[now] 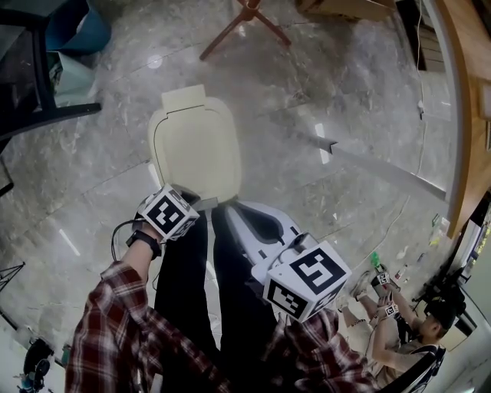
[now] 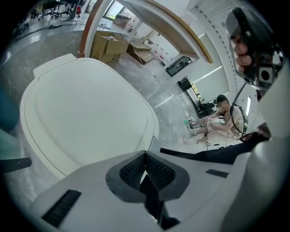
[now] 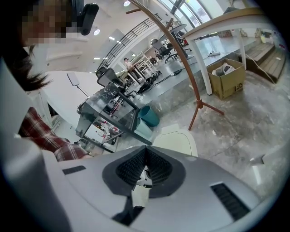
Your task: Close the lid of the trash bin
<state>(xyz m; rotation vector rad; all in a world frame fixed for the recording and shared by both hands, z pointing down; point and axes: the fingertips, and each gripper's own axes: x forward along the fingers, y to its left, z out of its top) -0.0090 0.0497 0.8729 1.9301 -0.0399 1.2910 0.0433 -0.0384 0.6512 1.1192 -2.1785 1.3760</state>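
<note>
A cream trash bin stands on the marble floor straight ahead, and its lid lies flat on top. My left gripper hovers at the lid's near edge, its jaws shut with nothing between the pads. To the right my right gripper sits just short of the bin and points at it. Its jaws are also closed and empty. In the right gripper view the bin shows beyond the tips.
A wooden stand's legs spread behind the bin. A blue bucket and a dark desk are at far left. A wooden counter runs along the right. A person sits on the floor at lower right.
</note>
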